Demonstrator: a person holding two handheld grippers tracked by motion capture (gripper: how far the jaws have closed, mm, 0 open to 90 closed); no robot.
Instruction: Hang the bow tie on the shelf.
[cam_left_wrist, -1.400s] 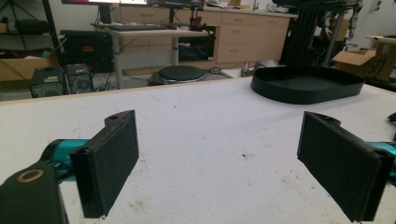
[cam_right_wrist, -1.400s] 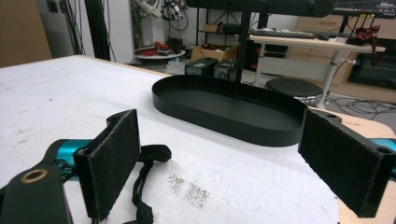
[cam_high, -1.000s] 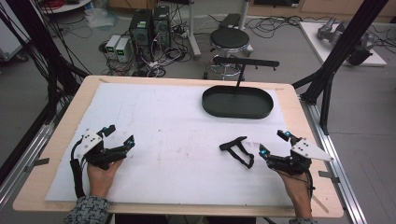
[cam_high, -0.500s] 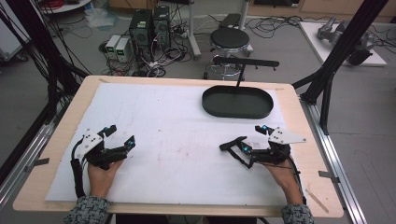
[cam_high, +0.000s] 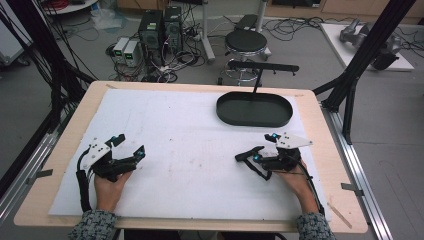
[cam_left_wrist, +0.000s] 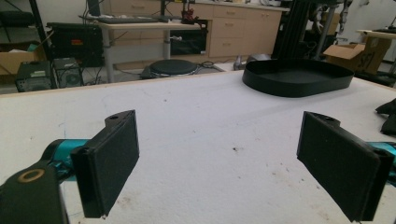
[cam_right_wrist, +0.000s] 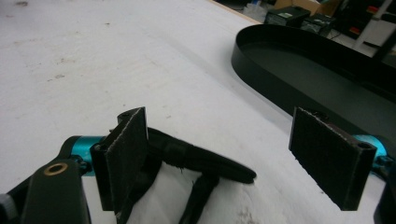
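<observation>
A black forked object (cam_high: 248, 154) lies on the white mat (cam_high: 200, 160) at the front right. My right gripper (cam_high: 261, 148) points left at it with its jaws around one end. In the right gripper view the object (cam_right_wrist: 205, 164) lies by the left pad (cam_right_wrist: 126, 158), and a wide gap separates it from the right pad (cam_right_wrist: 327, 154). The right gripper (cam_right_wrist: 233, 158) has just been closing a little and stands open. At the front left my left gripper (cam_high: 132, 145) rests on the mat, and my left gripper (cam_left_wrist: 219, 158) is open with nothing between its pads.
A black oval tray (cam_high: 255, 118) stands at the back right of the table; its wall (cam_right_wrist: 261, 79) is close beyond the right gripper. A black bar on a stand (cam_high: 262, 66) rises behind it. The wooden table edge (cam_high: 320, 150) runs along the right.
My right gripper has moved left across the mat and now has its jaws around the end of the black object. The left gripper has stayed put.
</observation>
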